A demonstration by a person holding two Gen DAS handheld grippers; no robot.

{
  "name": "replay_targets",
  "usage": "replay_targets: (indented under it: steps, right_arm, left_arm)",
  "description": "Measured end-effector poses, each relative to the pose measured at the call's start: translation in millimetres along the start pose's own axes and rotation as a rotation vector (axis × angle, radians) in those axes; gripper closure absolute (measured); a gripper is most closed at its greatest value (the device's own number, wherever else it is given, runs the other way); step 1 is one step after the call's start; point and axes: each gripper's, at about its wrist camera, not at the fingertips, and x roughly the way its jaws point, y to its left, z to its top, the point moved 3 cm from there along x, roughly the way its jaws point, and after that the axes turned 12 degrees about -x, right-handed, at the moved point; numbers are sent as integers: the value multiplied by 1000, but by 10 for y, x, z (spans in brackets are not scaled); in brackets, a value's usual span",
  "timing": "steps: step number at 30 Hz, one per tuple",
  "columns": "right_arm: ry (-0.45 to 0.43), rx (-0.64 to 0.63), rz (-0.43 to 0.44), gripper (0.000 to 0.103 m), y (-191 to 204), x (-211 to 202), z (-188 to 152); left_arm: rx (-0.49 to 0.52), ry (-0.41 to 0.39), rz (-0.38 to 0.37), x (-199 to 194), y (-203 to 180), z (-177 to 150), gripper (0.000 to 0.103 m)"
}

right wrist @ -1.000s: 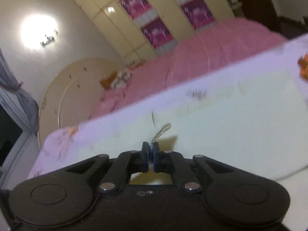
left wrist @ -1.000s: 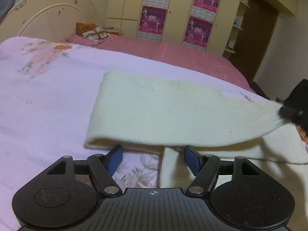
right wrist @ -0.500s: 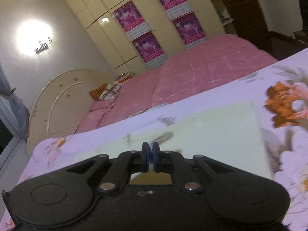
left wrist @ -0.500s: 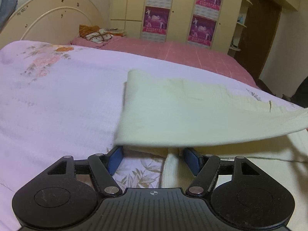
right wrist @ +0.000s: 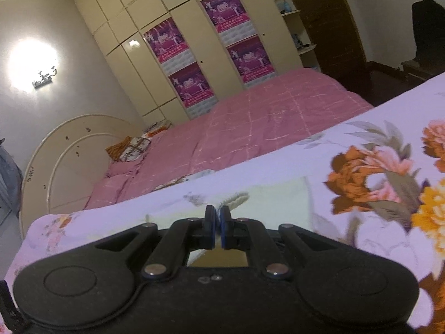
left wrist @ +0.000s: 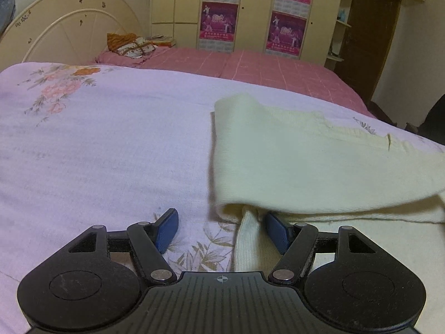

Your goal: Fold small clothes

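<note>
Folding in progress: cream garment (left wrist: pixel 319 161) lies on the lilac sheet (left wrist: pixel 111 144) of the bed, at 2 o'clock in the left view, one layer lifted and doubled over toward 3 o'clock. A lower cuff-like strip (left wrist: pixel 250 239) sits flat just beside the left fingers.

Right gripper (right wrist: pixel 218 220): fingers pinched fully together on a thin edge of the garment (right wrist: pixel 278 194), a frayed bit showing at 12 o'clock past the tips. Grip looks narrow, at a corner.

Left gripper (left wrist: pixel 219 225): fingers about two-thirds apart, holding nothing; the right pad (left wrist: pixel 275 231) is tucked under the lifted fold, beside the strip; the left pad (left wrist: pixel 167 229) rests over bare sheet.

Judgement, step in hand: carry the pinched edge across to complete the fold. To do well: keep the pull low and even so the layer lands flat; keep the left fingers near the crease as an anchor; align edges before letting go. Risk: the thin pinch slipping off the frayed hem.

Pink quilt (left wrist: pixel 264 66) and wardrobe (left wrist: pixel 250 8) lie at 12 o'clock, well apart.
</note>
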Motion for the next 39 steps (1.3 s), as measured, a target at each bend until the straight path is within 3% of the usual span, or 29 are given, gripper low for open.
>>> replay_targets:
  steps: [8,13,26,39]
  right_arm:
    - [30,29,-57,98,-311,-102,-190]
    - [42,21,-47,98,-317,-113,-247]
    - [-8,3,-52,98,-318,-277,-116]
    - [58,13,-84,98,-452,-230,-388]
  left_arm:
    - [-4,6,-11,16,42,30,34]
    - [54,-23,9,8,-87,24,34]
    - [-23,-22,-6,12,54,-1,34]
    - [-35,-9,-17,25,103,24,34]
